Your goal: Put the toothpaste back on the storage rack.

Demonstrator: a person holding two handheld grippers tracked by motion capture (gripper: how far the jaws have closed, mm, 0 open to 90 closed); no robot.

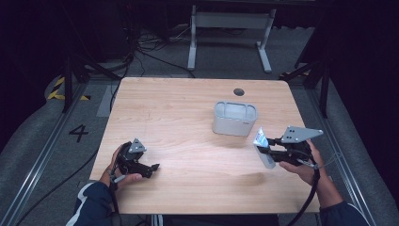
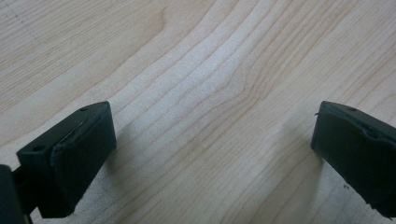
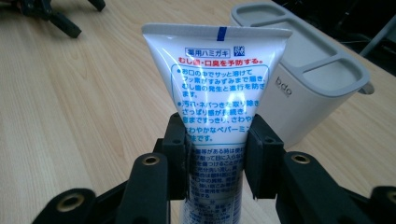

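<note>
My right gripper [image 1: 267, 150] [image 3: 217, 158] is shut on a white toothpaste tube [image 1: 262, 143] [image 3: 217, 88] with blue and red print. It holds the tube upright, crimped end up, just above the table at the right. A white holder [image 1: 234, 118] [image 3: 308, 88] with several compartments stands on the table just beyond and left of the tube. My left gripper [image 1: 154, 167] [image 2: 212, 154] rests low over the wood near the front left, open, with bare table between its jaws.
The wooden table [image 1: 188, 132] has a round cable hole [image 1: 239, 92] near its far edge. In the right gripper view, the other gripper [image 3: 51, 11] lies far off at the top left. A white desk frame [image 1: 230, 28] and cables lie on the floor beyond.
</note>
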